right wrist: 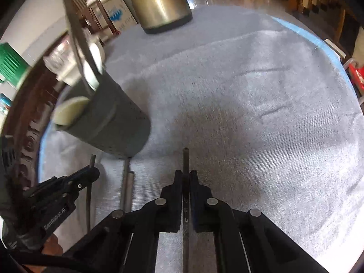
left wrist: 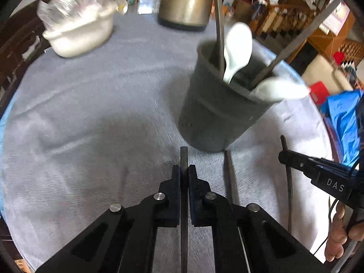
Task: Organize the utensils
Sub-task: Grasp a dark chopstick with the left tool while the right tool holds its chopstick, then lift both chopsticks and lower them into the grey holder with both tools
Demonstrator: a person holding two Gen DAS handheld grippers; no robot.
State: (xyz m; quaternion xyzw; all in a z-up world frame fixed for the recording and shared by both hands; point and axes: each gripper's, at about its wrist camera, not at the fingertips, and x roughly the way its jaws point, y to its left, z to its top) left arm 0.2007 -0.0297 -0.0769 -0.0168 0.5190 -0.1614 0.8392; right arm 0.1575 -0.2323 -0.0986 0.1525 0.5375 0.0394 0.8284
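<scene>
A dark grey utensil holder (left wrist: 218,104) stands on the grey cloth, holding two white spoons (left wrist: 237,50) and two dark metal handles (left wrist: 218,22). It also shows in the right wrist view (right wrist: 113,122) at the left. My left gripper (left wrist: 184,170) is shut on a flat dark metal utensil handle (left wrist: 183,157), just short of the holder. My right gripper (right wrist: 186,175) is shut on a thin dark metal utensil handle (right wrist: 185,159), right of the holder; it shows in the left wrist view (left wrist: 284,157). Another dark utensil (left wrist: 229,175) lies on the cloth below the holder.
A round table covered by a grey cloth (right wrist: 250,91). A brass-coloured kettle (left wrist: 186,2) stands at the far edge. A white tub with a plastic bag (left wrist: 79,29) is at the far left. Furniture and clutter lie beyond the table.
</scene>
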